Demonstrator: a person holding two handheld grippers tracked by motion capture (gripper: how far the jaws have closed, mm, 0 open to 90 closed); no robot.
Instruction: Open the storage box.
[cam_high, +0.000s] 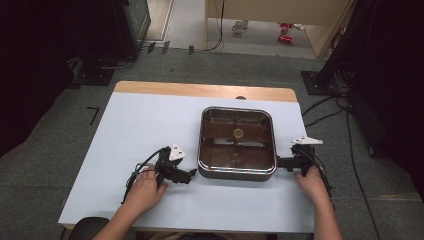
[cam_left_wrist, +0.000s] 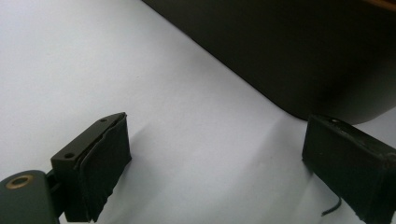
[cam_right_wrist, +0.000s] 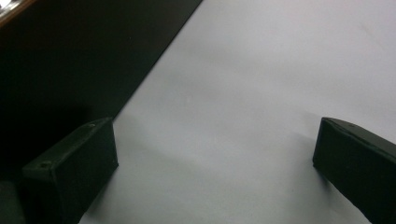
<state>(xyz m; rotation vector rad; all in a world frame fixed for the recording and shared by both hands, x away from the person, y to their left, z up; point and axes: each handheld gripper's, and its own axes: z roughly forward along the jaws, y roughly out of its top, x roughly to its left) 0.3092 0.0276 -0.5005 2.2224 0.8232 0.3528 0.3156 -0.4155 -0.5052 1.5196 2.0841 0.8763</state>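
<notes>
A square dark pot (cam_high: 237, 143) with a glass lid and a small round knob (cam_high: 238, 133) stands on the white table (cam_high: 150, 130), right of the middle. My left gripper (cam_high: 191, 174) lies low on the table just off the pot's near left corner, its jaws wide apart over bare table. In the left gripper view the pot's dark wall (cam_left_wrist: 289, 51) rises right behind the gripper (cam_left_wrist: 233, 168). My right gripper (cam_high: 280, 162) rests by the pot's near right side, open with nothing between the jaws; the right gripper view has the pot wall (cam_right_wrist: 79, 56) at its left and the gripper (cam_right_wrist: 215, 172) low.
The table's wooden far edge (cam_high: 205, 90) runs behind the pot. Cables (cam_high: 325, 107) lie on the grey floor to the right, and dark stands flank both sides. Bare white tabletop spreads to the left of the pot.
</notes>
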